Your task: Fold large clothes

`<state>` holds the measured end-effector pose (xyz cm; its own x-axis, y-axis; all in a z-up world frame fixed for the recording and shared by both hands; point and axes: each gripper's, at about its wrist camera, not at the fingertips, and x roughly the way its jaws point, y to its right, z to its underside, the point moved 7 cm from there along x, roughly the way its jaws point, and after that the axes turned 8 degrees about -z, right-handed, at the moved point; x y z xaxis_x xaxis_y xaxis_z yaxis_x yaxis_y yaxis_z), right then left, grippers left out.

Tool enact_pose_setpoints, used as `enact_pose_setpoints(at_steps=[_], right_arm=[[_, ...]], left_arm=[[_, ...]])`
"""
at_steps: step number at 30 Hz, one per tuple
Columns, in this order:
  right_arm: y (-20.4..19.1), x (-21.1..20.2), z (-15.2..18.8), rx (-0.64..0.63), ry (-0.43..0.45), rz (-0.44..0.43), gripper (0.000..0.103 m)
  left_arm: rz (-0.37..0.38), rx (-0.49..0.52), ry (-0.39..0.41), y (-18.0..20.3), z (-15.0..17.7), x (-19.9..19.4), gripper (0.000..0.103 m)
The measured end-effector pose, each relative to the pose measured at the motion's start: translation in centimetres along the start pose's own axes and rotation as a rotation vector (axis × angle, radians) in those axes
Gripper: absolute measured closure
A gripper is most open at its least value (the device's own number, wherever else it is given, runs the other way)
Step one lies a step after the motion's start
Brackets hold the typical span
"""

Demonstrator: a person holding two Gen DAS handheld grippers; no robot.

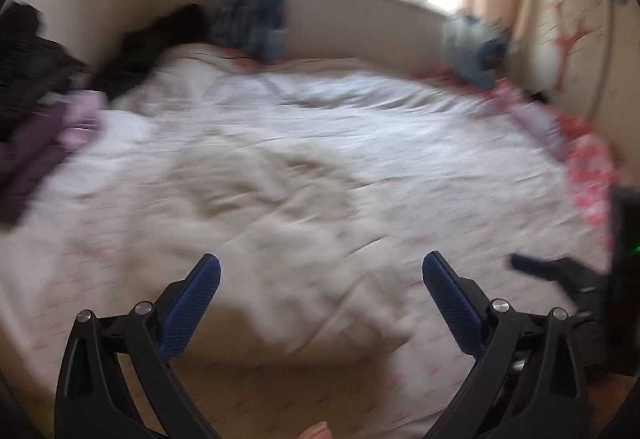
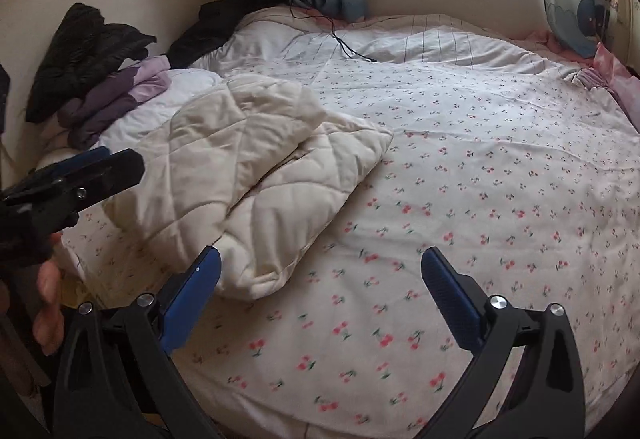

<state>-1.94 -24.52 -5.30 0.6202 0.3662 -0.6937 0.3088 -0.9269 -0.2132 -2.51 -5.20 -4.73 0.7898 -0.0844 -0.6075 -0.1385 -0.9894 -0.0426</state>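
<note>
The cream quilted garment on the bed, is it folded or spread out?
Partly folded, not neat: the cream quilted garment lies bunched on the cherry-print bedsheet, one layer doubled over another with a rumpled ridge between.

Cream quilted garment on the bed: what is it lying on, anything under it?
The cream quilted garment lies on the cherry-print bed cover, its far edge against a white piece beside the purple clothes. Whatever is beneath it is covered.

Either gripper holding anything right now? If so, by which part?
Nothing held. Left gripper and right gripper are both open, clear of the cream quilted garment.
</note>
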Motion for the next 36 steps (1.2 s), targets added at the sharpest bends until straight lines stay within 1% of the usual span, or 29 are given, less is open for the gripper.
enact_pose_setpoints(at_steps=[3, 4, 5, 7, 9, 16, 22, 25, 36], right_arm=[[-1.8, -0.6, 0.7, 0.007, 0.003, -0.022, 0.006], [-2.4, -0.8, 0.9, 0.014, 0.005, -0.036, 0.006], [-2.9, -0.9, 1.1, 0.02, 0.006, -0.043, 0.006], [-3.7, -1.1, 1.4, 0.03, 0.007, -0.058, 0.006], [-4.4, -1.4, 1.6, 0.025, 0.005, -0.06, 0.006], [-6.4, -1.9, 2.3, 0.012, -0.009, -0.053, 0.006], [-7.5, -1.7, 2.6, 0.001, -0.024, -0.059, 0.006], [-7.8, -1.7, 2.7, -0.003, -0.03, -0.063, 0.006], [-8.4, -1.7, 3.3, -0.004, -0.042, -0.073, 0.006]], left_arm=[[-0.17, 0.001, -0.049, -3.0, 1.4, -1.2, 0.006], [-0.201, -0.004, -0.061, -3.8, 1.8, -1.7, 0.006], [-0.214, -0.012, -0.075, -4.3, 2.2, -1.9, 0.006], [-0.199, -0.048, -0.096, -5.4, 3.1, -3.0, 0.006], [-0.18, -0.072, -0.086, -6.4, 3.4, -4.2, 0.006], [-0.19, -0.075, -0.067, -7.6, 4.0, -6.2, 0.006], [-0.221, -0.063, -0.062, -8.1, 4.6, -6.9, 0.006], [-0.206, -0.071, -0.062, -8.2, 4.7, -7.2, 0.006], [-0.21, -0.076, -0.056, -8.3, 5.0, -7.8, 0.006]])
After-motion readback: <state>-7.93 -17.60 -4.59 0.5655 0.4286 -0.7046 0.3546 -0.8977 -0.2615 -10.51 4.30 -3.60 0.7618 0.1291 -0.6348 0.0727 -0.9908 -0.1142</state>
